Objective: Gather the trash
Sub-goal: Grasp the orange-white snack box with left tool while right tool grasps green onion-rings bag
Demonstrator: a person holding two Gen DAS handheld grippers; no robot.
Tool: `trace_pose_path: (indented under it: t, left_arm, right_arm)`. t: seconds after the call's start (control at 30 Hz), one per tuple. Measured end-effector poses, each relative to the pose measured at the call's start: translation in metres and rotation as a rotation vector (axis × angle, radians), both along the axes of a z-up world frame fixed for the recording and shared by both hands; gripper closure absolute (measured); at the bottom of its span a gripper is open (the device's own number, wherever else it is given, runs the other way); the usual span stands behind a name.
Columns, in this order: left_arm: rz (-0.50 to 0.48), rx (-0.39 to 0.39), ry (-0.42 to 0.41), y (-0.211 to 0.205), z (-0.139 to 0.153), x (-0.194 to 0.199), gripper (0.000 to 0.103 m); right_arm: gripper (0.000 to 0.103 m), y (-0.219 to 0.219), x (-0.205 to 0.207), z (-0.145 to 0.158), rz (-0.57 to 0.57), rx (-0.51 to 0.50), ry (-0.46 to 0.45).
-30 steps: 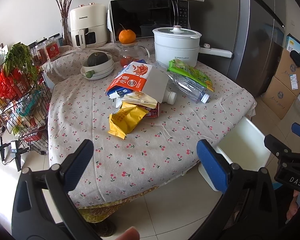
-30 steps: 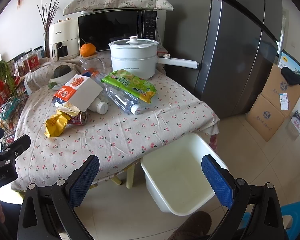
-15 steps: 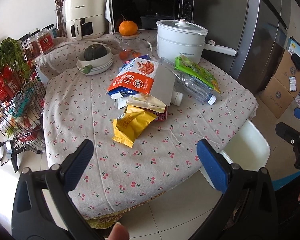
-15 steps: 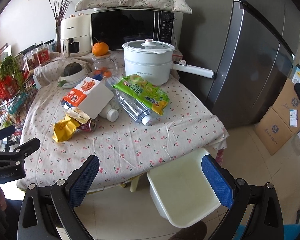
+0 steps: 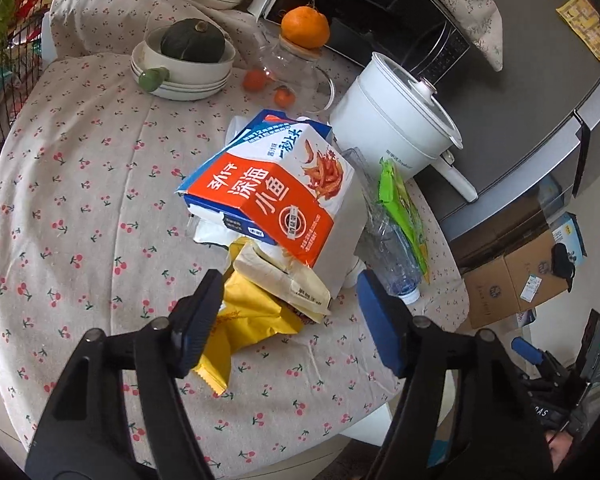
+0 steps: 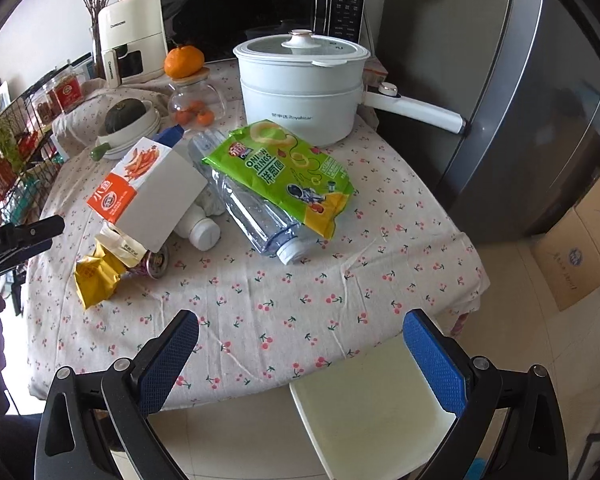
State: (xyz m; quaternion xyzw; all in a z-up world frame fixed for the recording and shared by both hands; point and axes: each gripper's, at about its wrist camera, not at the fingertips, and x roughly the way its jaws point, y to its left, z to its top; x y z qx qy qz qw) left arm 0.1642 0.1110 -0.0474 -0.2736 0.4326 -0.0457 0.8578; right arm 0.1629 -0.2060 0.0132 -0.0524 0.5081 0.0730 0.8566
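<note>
Left gripper (image 5: 290, 306) has closed in, jaws narrowing; yellow wrapper (image 5: 244, 320) lies crumpled.

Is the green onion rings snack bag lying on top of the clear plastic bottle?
Yes, the green onion rings snack bag rests across the clear plastic bottle lying on its side.

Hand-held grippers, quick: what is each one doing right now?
Left hand-held gripper: jaws closing around the yellow snack bag, not yet pressing it.
Right hand-held gripper: open, holding nothing.
</note>
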Motion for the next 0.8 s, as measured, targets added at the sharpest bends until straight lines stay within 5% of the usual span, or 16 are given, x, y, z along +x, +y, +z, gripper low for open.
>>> trace_pose_path:
  t: [0.23, 0.57, 0.8]
  left_arm:
    - [0.139, -0.112, 0.015, 0.017, -0.020, 0.032, 0.045]
    - [0.247, -0.234, -0.005, 0.029, -0.036, 0.050, 0.080]
    - [0.192, -0.199, -0.120, 0.023, -0.001, 0.043, 0.099]
  right_arm:
    - [0.000, -0.007, 0.027, -0.008, -0.050, -0.035, 0.000]
    - [0.000, 0.003, 0.036, -0.012, -0.028, -0.049, 0.004]
    - [0.000, -0.003, 0.047, -0.017, -0.030, -0.041, 0.002]
